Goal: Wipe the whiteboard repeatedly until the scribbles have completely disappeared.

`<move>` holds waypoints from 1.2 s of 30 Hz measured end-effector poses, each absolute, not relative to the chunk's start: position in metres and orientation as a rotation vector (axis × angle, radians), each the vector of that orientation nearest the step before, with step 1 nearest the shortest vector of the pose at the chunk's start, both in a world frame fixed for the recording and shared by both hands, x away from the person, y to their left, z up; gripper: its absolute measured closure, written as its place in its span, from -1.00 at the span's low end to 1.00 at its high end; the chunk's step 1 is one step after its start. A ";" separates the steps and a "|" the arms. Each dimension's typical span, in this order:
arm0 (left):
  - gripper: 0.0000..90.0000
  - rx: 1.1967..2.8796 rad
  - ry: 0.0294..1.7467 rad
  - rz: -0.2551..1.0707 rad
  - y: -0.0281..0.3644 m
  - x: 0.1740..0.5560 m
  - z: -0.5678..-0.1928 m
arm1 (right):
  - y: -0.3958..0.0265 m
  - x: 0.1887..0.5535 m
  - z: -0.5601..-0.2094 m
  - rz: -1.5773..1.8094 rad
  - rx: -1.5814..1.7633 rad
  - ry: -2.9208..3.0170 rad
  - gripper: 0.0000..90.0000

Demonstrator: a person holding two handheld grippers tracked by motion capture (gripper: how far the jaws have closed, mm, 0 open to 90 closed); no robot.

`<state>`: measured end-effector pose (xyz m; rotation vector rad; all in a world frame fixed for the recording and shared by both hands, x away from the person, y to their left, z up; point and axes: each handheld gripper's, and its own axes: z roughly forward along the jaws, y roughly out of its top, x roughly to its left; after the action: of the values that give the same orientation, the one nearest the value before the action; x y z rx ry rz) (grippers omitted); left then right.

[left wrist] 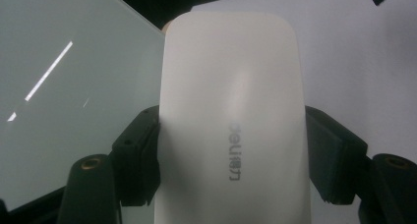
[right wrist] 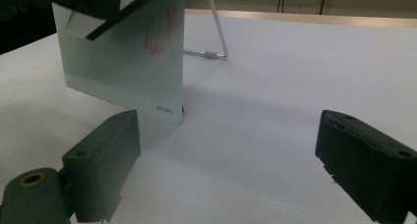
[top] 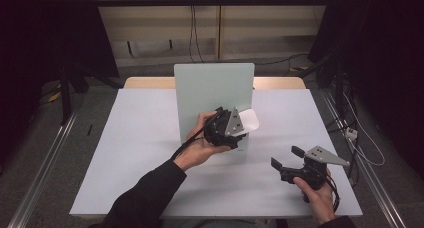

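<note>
A pale glass writing board (top: 210,88) stands upright at the table's middle, propped on a wire stand (right wrist: 216,37). Red scribbles (right wrist: 160,37) mark its face. My left gripper (top: 241,129) is raised in front of the board's right part, shut on a white block eraser (top: 248,121). In the left gripper view the eraser (left wrist: 231,86) sits lengthwise between the black pads (left wrist: 140,155), with grey lettering on it and the board (left wrist: 74,86) just to its left. My right gripper (top: 286,157) is low over the table's front right, open with nothing between its fingers (right wrist: 105,160).
The table (top: 140,153) has a white cover and a wooden strip along its far edge. Metal rails run on the floor at both sides, and cables lie behind and to the right. Bare surface stretches left of the board and in front of it.
</note>
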<state>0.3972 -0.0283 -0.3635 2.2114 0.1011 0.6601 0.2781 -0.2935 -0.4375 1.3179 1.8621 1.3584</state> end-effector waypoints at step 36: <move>-0.31 2.279 0.066 0.575 -0.027 0.387 -0.396 | -0.294 0.278 -0.438 1.356 1.314 1.867 -0.79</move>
<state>0.3866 -0.0271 -0.3962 2.2789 0.0656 0.5752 0.2777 -0.2936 -0.4376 1.3144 1.8669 1.3559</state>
